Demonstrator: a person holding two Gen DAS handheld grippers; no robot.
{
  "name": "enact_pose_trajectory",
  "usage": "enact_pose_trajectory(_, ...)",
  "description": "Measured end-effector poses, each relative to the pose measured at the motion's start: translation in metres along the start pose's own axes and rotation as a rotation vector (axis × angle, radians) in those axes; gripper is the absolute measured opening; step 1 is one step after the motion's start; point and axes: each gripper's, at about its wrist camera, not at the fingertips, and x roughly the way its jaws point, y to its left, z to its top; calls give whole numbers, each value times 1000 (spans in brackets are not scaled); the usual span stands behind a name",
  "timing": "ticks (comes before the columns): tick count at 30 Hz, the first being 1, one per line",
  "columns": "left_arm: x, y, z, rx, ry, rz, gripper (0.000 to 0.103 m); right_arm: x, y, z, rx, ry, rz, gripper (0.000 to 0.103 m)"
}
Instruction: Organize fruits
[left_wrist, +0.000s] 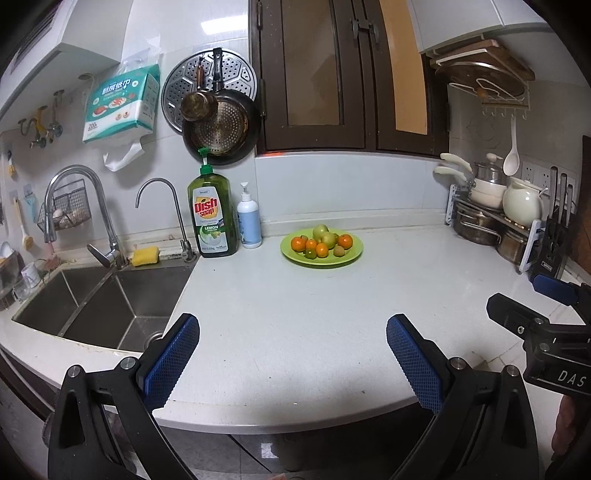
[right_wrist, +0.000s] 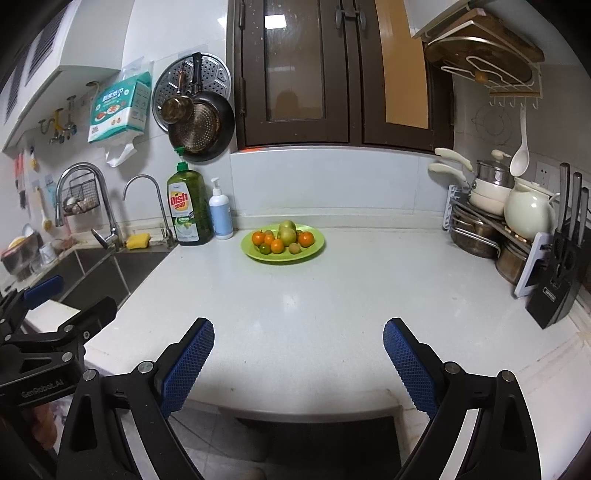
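Note:
A green plate (left_wrist: 345, 258) sits at the back of the white counter, in the right wrist view (right_wrist: 314, 249) too. It holds several fruits: orange mandarins (left_wrist: 297, 243) (right_wrist: 306, 239), pale green apples (left_wrist: 320, 232) (right_wrist: 287, 235), a small green citrus (left_wrist: 309, 253) (right_wrist: 264, 249) and a brown kiwi (left_wrist: 339, 251) (right_wrist: 294, 248). My left gripper (left_wrist: 293, 326) is open and empty above the counter's front edge, far from the plate. My right gripper (right_wrist: 298, 332) is open and empty, also at the front edge. Each gripper shows at the side of the other's view.
A double sink (left_wrist: 99, 306) with two taps lies left. A dish soap bottle (left_wrist: 213, 214) and a white pump bottle (left_wrist: 249, 221) stand left of the plate. A pot rack (right_wrist: 491, 229), white jug (right_wrist: 526, 210) and knife block (right_wrist: 559, 273) fill the right side.

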Motion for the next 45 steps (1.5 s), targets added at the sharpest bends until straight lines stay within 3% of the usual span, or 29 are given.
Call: enact_pose_trajectory(45, -17, -6, 1, 13, -22, 2, 103, -20, 3, -6, 5, -31, 8, 94)
